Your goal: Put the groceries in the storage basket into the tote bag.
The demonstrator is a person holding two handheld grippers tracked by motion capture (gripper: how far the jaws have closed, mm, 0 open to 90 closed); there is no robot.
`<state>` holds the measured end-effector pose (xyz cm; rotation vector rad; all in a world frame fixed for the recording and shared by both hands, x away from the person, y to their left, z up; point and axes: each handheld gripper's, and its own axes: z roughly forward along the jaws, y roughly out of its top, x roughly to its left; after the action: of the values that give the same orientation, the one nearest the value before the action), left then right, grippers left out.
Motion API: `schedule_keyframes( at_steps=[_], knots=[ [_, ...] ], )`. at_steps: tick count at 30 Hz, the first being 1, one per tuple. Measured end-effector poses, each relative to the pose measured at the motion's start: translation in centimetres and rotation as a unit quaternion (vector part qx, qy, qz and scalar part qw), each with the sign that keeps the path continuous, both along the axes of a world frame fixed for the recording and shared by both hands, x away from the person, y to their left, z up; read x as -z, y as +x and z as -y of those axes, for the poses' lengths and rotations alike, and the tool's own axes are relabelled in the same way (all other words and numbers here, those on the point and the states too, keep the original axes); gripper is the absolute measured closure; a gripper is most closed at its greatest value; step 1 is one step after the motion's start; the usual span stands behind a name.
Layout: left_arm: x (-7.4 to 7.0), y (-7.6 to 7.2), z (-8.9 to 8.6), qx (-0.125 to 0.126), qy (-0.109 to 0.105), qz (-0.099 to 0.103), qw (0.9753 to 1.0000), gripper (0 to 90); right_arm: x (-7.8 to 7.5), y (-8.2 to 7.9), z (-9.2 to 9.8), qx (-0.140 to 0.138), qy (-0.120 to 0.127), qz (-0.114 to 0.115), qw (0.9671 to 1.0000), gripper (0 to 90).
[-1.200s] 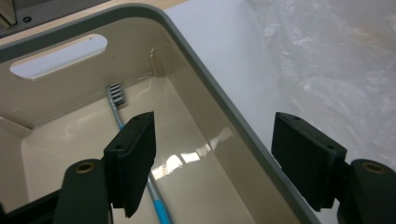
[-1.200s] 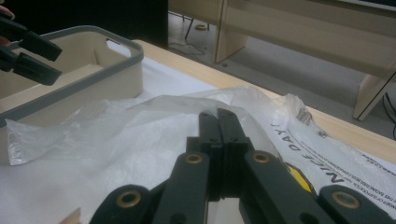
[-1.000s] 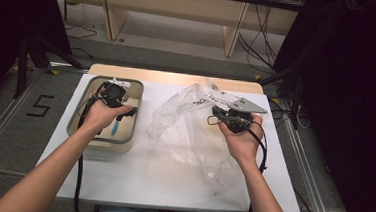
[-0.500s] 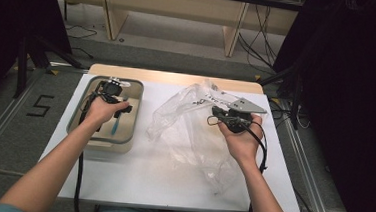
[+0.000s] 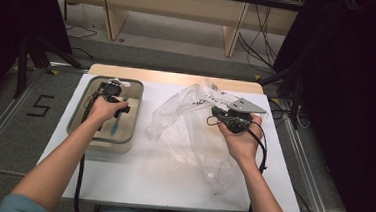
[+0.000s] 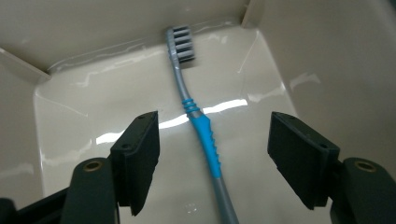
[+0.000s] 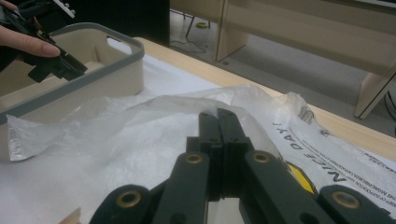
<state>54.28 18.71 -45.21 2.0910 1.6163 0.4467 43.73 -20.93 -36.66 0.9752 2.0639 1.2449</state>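
Observation:
A blue and grey toothbrush (image 6: 201,127) lies flat on the bottom of a beige bin (image 5: 127,81), bristles at the far end. My left gripper (image 6: 215,123) is lowered into the bin, open, one jaw on each side of the handle and not touching it. From above, the left gripper (image 5: 119,109) sits over the toothbrush (image 5: 115,125). A clear plastic bag (image 5: 185,123) with printed lettering lies crumpled mid-table. My right gripper (image 5: 213,119) is shut at the bag's raised upper edge; its closed jaws (image 7: 217,115) rise in front of the bag (image 7: 140,140).
The bin (image 7: 116,70) stands at the table's left, with the other hand and left gripper (image 7: 56,65) inside it. White table (image 5: 146,178) surface lies bare in front. A wooden edge runs along the back, with desk legs and cables on the floor beyond.
The left hand has shifted slightly inside the bin, settling lower over the toothbrush. The right hand and the bag have stayed put.

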Motion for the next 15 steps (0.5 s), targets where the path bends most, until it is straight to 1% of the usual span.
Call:
schedule_keyframes(
  at_steps=[5,8,12,15],
  knots=[
    [0.4,0.2,-0.1,-0.005,-0.001,-0.007,1.0000,34.8,0.0,0.0,0.0,-0.001,0.000,0.001,1.0000,90.0],
    [0.6,0.4,-0.1,-0.006,0.003,-0.014,0.9999,35.9,0.0,0.0,0.0,-0.002,-0.001,0.000,1.0000,90.0],
    [1.1,0.6,-0.1,-0.013,0.001,-0.024,0.9996,37.4,0.0,0.0,-0.1,-0.002,0.000,0.000,1.0000,90.0],
    [1.2,0.7,0.1,-0.014,0.001,-0.024,0.9996,39.2,0.0,0.0,0.0,-0.001,0.000,0.000,1.0000,90.0]
  ],
)
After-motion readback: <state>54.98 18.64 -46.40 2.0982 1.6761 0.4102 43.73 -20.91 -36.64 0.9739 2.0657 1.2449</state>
